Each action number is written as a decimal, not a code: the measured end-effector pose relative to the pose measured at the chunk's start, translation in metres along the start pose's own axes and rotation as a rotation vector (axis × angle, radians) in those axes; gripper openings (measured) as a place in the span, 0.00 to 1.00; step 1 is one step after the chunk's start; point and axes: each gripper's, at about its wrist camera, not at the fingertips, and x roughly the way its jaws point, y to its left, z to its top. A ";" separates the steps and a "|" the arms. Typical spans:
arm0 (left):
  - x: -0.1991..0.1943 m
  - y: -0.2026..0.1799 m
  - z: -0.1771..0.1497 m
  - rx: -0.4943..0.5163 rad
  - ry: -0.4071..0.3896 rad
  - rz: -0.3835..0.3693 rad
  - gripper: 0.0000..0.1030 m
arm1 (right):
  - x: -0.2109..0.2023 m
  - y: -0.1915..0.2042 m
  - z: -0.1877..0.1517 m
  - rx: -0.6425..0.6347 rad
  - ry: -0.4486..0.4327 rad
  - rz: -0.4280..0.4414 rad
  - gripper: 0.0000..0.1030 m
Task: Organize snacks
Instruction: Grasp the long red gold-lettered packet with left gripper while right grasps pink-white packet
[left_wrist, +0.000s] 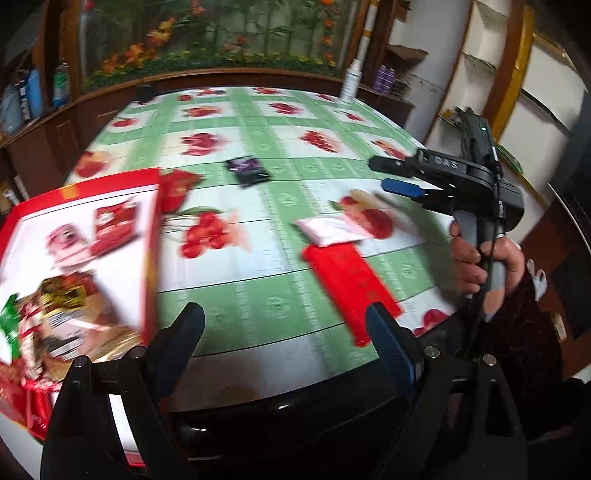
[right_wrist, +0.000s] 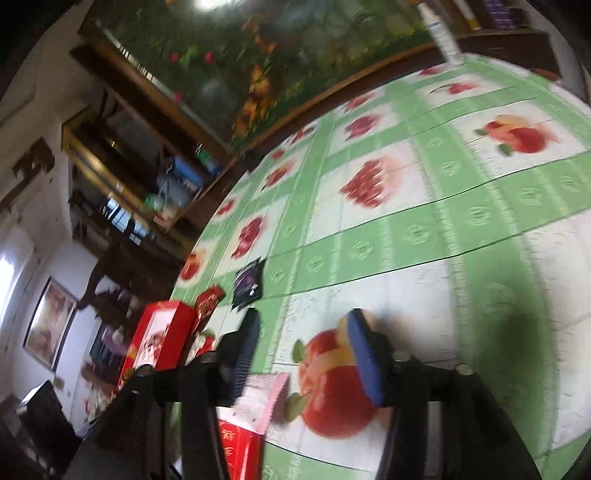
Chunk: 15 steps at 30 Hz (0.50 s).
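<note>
A red-rimmed box (left_wrist: 85, 236) at the left holds several snack packets (left_wrist: 59, 306); it also shows in the right wrist view (right_wrist: 162, 332). On the fruit-print tablecloth lie a red packet (left_wrist: 347, 280), a pink-white packet (left_wrist: 328, 230), a dark purple packet (left_wrist: 247, 170) and a small red packet (left_wrist: 179, 188). My left gripper (left_wrist: 284, 332) is open and empty over the table's near edge, right of the box. My right gripper (right_wrist: 303, 350) is open and empty, above the pink-white packet (right_wrist: 264, 398) and the red packet (right_wrist: 240, 450); it shows in the left wrist view (left_wrist: 391, 173).
A white bottle (left_wrist: 351, 81) stands at the table's far edge. Wooden shelves with bottles (left_wrist: 33, 96) line the left wall behind the table. A flower mural fills the back wall. White shelves (left_wrist: 509, 74) stand at the right.
</note>
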 end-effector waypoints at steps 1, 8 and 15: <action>0.004 -0.005 0.003 0.003 0.014 -0.012 0.87 | -0.002 -0.003 0.003 0.014 -0.009 0.000 0.61; 0.048 -0.049 0.025 0.023 0.115 -0.023 0.87 | -0.005 -0.010 0.006 0.050 -0.019 0.038 0.63; 0.091 -0.053 0.027 -0.036 0.241 0.016 0.87 | -0.005 -0.012 0.003 0.057 -0.012 0.063 0.63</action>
